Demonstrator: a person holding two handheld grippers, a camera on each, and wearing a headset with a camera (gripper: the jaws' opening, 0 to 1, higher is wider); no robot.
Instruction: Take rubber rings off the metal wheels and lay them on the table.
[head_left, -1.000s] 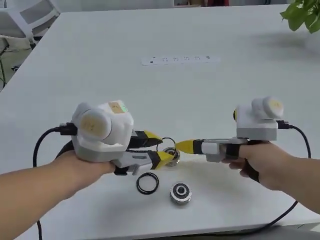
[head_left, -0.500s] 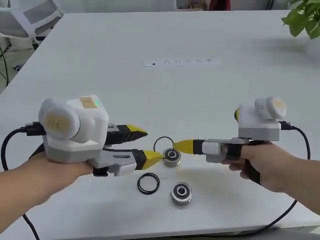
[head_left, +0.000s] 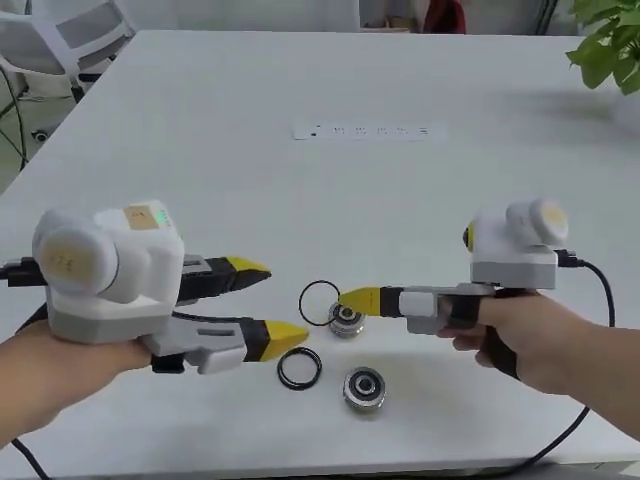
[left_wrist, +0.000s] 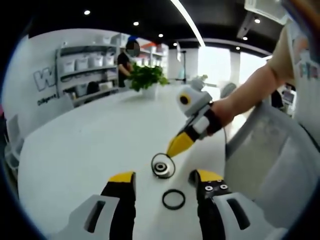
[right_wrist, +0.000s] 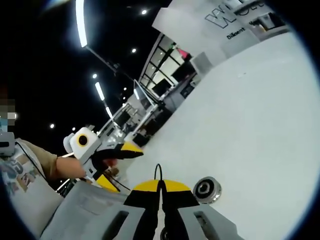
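Holding the ring: the right gripper (head_left: 346, 298) has its jaws pressed together on a thin rubber ring (head_left: 319, 302). The ring stands off the yellow tips as an open loop, lifted beside the first wheel (head_left: 346, 318) rather than seated round it. I judge it is pinched at one edge so it can be drawn clear and laid down.
Left gripper: the left gripper (head_left: 275, 300) hangs just left of the work, jaws well apart with nothing between them, probably to leave the ring a free path.
First wheel: it rests on the table (head_left: 200, 120) right under the right gripper's tips.
Finished pair: a loose ring (head_left: 299, 367) lies flat near the front edge. A second wheel (head_left: 363, 387) sits just beside it, not touching, and that one looks done.
Right gripper view adds: the closed jaws are seen from behind, with a black line of ring rising from the seam between them, which confirms the pinch. One wheel lies off to the side, but I cannot tell which.
Left gripper view adds: its own spread jaws frame the loose ring, with the first wheel beyond. From this side the held loop overlaps that wheel, so I cannot tell whether they touch.
Head view adds: the layout from above, with the loop offset from the wheel.
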